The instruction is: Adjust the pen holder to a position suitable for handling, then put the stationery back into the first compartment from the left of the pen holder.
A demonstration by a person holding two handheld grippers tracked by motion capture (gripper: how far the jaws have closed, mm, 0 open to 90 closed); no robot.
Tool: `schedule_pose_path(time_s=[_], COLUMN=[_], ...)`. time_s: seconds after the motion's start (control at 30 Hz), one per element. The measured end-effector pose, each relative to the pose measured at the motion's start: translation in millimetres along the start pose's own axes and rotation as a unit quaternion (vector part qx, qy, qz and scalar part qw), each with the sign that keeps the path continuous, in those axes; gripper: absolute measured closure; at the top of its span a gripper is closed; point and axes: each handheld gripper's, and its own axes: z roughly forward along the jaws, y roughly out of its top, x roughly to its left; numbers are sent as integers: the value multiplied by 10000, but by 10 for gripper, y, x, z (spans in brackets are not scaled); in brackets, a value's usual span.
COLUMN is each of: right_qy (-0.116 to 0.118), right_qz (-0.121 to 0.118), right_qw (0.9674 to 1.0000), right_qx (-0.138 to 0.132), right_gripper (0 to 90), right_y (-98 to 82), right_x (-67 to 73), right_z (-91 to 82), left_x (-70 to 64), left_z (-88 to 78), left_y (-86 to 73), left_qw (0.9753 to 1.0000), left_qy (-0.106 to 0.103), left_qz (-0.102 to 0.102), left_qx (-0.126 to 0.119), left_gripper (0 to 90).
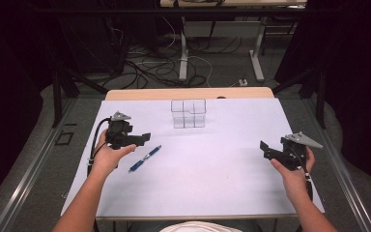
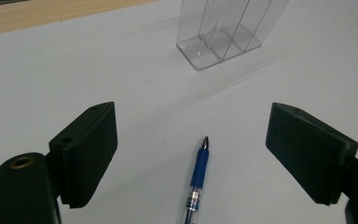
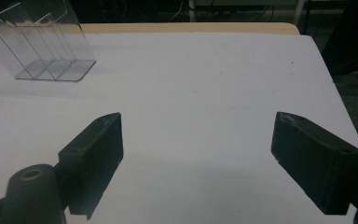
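The blue pen (image 1: 145, 158) lies flat on the white table cover (image 1: 207, 183), its tip angled toward the clear acrylic divided holder (image 1: 188, 114) that stands upright near the far edge. That lie suits a pickup: the barrel is free on all sides, with nothing touching it, and the holder, well apart from it, looks like the place it is meant to go (a judgement from the layout, not something shown).

The left gripper (image 1: 142, 138) hovers just beside the pen, on its left and slightly past its middle in the high view. In the left gripper view the jaws stand wide apart with the pen (image 2: 198, 177) between them on the table, its tip pointing ahead toward the holder (image 2: 223, 35); the pads do not touch the barrel. The pen sits nearer the middle of the gap than either pad, so a straight descent and a squeeze would likely catch it across the barrel.

The right gripper (image 1: 266, 149) is held off at the right side of the table, well apart from pen and holder, its jaws spread over bare cover with nothing between them, seemingly waiting its turn
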Motion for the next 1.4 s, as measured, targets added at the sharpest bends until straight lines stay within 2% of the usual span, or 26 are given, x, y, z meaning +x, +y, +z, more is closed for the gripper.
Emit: schedule_pose_path(time_s=[0.13, 0.3, 0.37, 0.4, 0.43, 0.67, 0.73, 0.77, 0.8, 0.87, 0.93, 1.03, 1.13, 1.23, 1.3, 1.4], right_qy=[-1, -2, 18, 18, 47, 72, 92, 72, 134, 168, 211, 153, 195, 187, 166, 166], right_qz=[-40, 7, 38, 41, 22, 10, 25, 50, 31, 40, -30, -21, -15, 25, 18, 38], right_qw=[10000, 10000, 10000, 9999, 10000, 10000, 9999, 9998, 9999, 9998, 9998, 9999, 9998, 9998, 9998, 9998], right_qx=[22, 59, -70, -98, -10, -5, -31, -167, -5, -63, -39, 16, -36, -10, 52, 46], right_gripper=[163, 163, 163, 163, 162, 159, 153, 152, 149, 147, 146, 142, 129, 124, 121, 114], right_y=[-2, -3, -10, -12, -8, -10, -9, -14, -5, -8, -7, -3, -4, -5, -4, -11], right_x=[-8, -4, -1, 0, -3, -6, -5, 1, -4, 4, -2, 9, -1, -5, -6, 0], right_z=[2, 5, 21, 25, 12, 15, 14, 32, 6, 16, 17, 16, 26, 29, 33, 49], left_x=[-5, 8, 22, 26, 32, 50, 56, 59, 59, 56, 58, 52, 44, 43, 26, 7], left_z=[25, 73, 86, 90, 98, 153, 172, 175, 187, 204, 215, 233, 250, 278, 309, 342], left_y=[-2, -15, -17, -17, -21, -58, -77, -81, -89, -99, -100, -98, -89, -81, -84, -81], left_qw=[9997, 9988, 9985, 9984, 9983, 9969, 9965, 9960, 9958, 9956, 9952, 9949, 9939, 9927, 9928, 9908], left_qy=[117, 189, 209, 184, 176, 356, 393, 388, 426, 465, 467, 453, 419, 382, 349, 290], left_qz=[182, 294, 323, 298, 295, 337, 354, 374, 373, 363, 390, 387, 395, 476, 442, 526], left_qx=[143, 347, 394, 448, 468, 613, 650, 715, 713, 729, 771, 819, 939, 1041, 1060, 1215], left_gripper=[200, 230, 242, 248, 252, 279, 288, 291, 296, 305, 307, 323, 329, 337, 347, 379])
